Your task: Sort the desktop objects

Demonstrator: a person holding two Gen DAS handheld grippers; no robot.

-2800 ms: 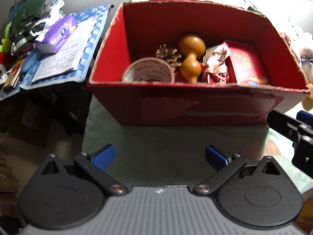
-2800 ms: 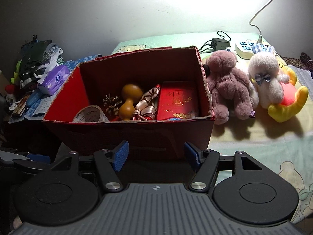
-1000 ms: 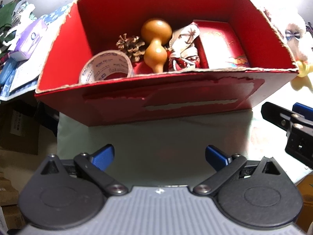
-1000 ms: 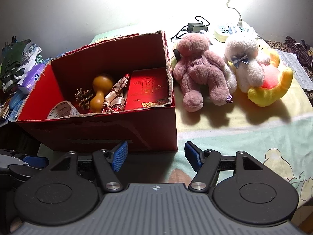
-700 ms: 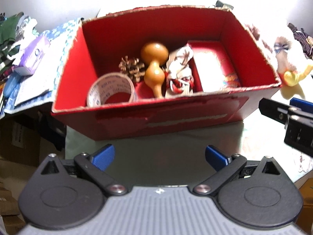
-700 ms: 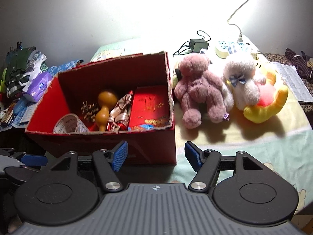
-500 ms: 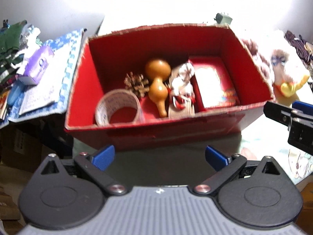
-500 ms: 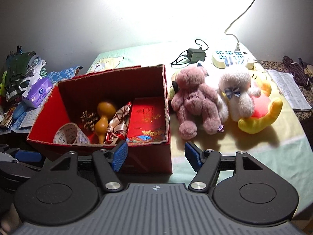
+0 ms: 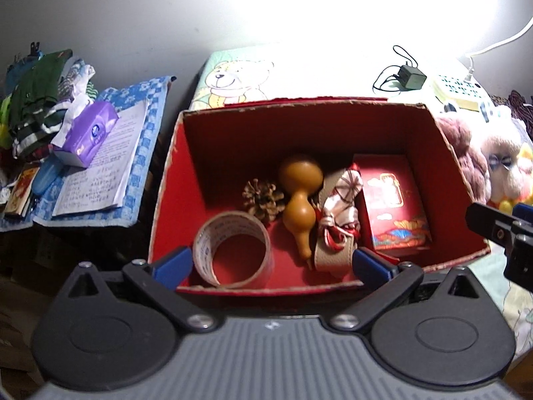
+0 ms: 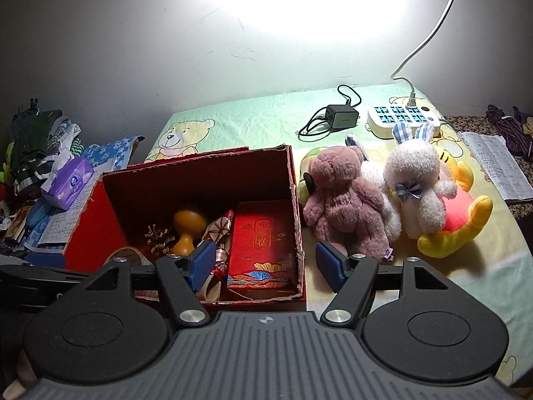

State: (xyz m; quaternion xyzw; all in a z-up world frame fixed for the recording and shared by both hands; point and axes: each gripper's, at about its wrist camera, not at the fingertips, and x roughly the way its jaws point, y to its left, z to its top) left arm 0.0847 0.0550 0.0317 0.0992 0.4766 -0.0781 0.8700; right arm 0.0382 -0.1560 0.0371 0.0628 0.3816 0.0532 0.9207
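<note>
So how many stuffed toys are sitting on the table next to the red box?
3 clearly: pink teddy bear beside the red box, white bunny to its right, yellow plush under the bunny. A greenish one behind the bear may be a fourth.

A table under a pale green bear-print cloth (image 10: 253,116) carries a red cardboard box (image 10: 298,220) at its left edge. Just right of the box sit a pink teddy (image 10: 343,196), a white bunny (image 10: 416,180) and a yellow plush (image 10: 466,213). Behind them lie a charger (image 10: 341,113) and power strip (image 10: 403,116).
</note>
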